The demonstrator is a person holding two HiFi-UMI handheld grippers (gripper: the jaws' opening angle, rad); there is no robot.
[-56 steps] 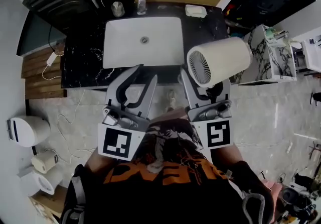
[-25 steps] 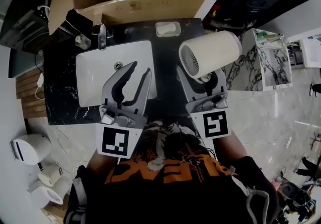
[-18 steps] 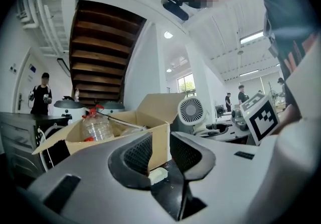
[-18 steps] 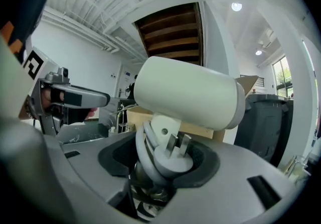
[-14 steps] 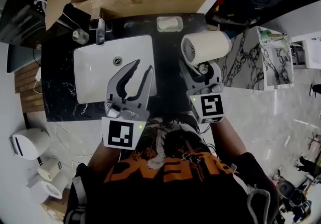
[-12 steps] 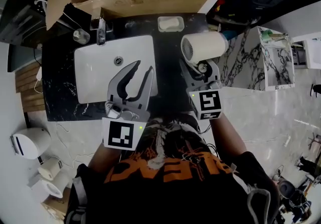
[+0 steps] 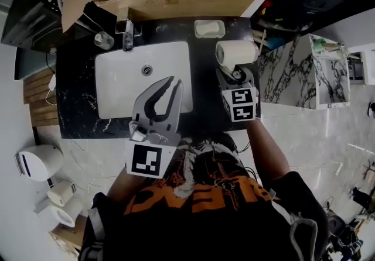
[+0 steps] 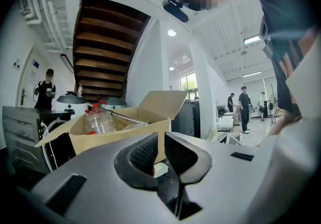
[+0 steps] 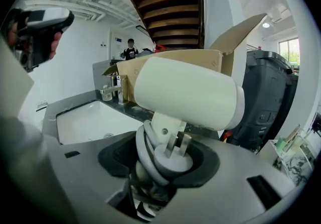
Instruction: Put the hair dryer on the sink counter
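Gripping the hair dryer point(image 9: 185, 92) is the right claw point(image 9: 160, 160); left claw point(image 8: 161, 152) narrow, empty.

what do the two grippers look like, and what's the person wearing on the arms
The left gripper and right gripper are both grey, with curved, tapering jaws lined with dark ribbed pads. Each carries a white cube printed with black square markers. The person wears a black T-shirt with orange lettering and short sleeves.

Left gripper point(image 7: 174, 82), fingers slightly apart — right gripper point(image 7: 235, 76), fingers clamped
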